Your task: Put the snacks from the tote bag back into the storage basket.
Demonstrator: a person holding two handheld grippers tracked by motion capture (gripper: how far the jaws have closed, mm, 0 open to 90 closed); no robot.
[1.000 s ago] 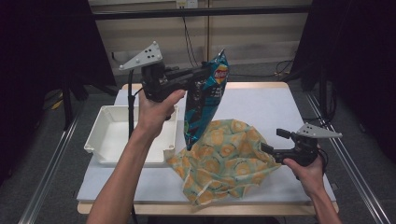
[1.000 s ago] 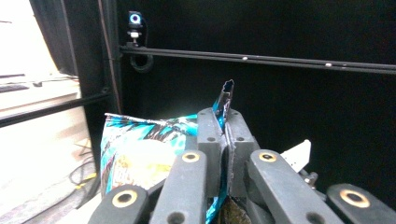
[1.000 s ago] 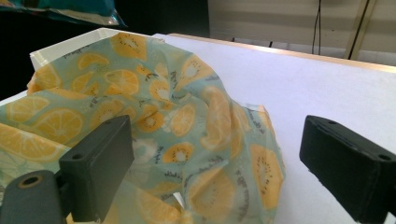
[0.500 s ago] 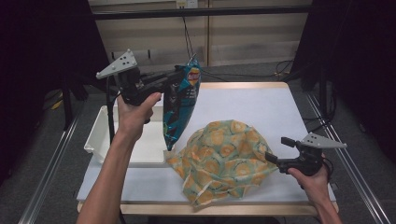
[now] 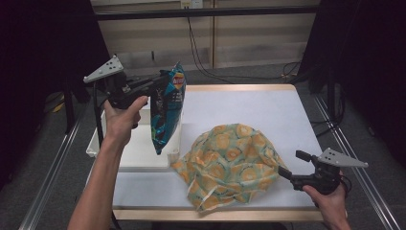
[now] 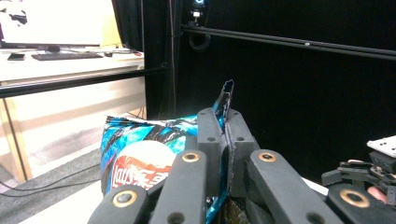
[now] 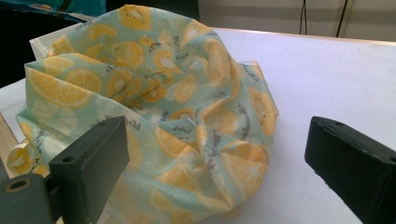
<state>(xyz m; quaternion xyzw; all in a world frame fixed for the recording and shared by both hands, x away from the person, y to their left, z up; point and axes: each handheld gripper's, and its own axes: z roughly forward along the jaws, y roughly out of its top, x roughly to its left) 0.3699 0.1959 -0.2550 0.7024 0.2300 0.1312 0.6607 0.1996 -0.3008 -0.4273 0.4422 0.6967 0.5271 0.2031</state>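
A blue chip bag [image 5: 166, 111] hangs upright in the air over the right edge of the white tray [image 5: 127, 149], with my left gripper [image 5: 155, 88] shut on its top corner. In the left gripper view the jaws pinch the bag's crimped top [image 6: 226, 105] and the bag's red logo [image 6: 140, 165] shows below. A crumpled orange-slice-patterned cloth bag [image 5: 227, 163] lies on the white table [image 5: 249, 108] near the front. My right gripper [image 5: 289, 165] stands open just right of the cloth, its jaws wide apart facing the cloth bag [image 7: 154, 102].
The white tray sits at the table's left edge, partly off it. Dark frame rails run along both sides of the table, with cables on the floor behind. White table surface [image 7: 336, 79] lies open beyond the cloth.
My left gripper has carried the chip bag leftward, from above the cloth to over the tray's edge. My right gripper has drawn back to the right and down, away from the cloth.
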